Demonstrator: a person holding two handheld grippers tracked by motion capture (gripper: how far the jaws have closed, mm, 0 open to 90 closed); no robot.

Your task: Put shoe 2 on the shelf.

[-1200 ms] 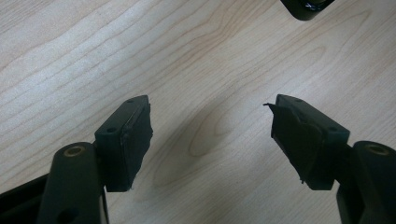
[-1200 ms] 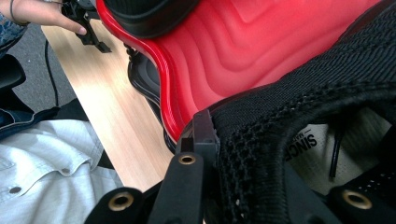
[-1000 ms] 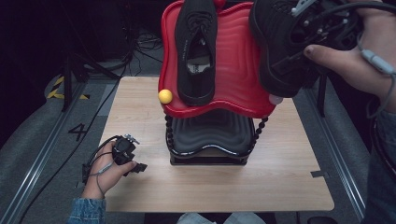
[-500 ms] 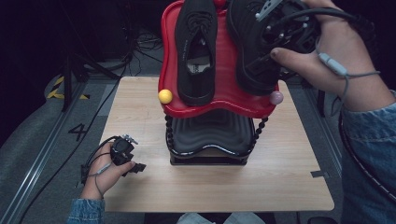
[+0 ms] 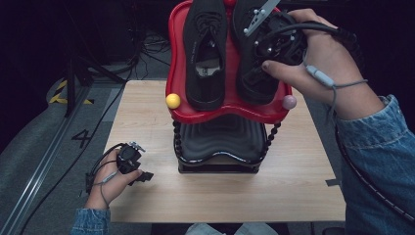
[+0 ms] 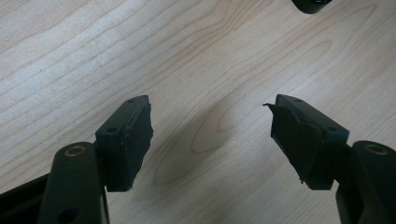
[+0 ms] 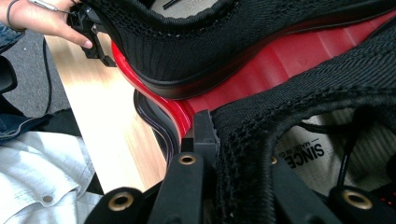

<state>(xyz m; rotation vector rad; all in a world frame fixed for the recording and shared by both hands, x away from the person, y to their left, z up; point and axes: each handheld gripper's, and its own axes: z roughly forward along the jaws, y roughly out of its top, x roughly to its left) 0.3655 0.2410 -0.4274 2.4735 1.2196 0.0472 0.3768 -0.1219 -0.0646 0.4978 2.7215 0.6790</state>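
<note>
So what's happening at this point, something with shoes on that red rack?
A person is setting a pair of black shoes on the red top tray of a two-tier rack. The left shoe already lies on the tray. The right gripper is clamped on the collar of the right shoe, holding it on the tray beside the first. The left gripper rests open over the wooden table, holding nothing.

The high view looks forward and down from above the pale wooden table. The left gripper view faces that tabletop from very close. The right gripper view sits tight against a black knitted shoe on the glossy red tray, both also seen from above.
</note>
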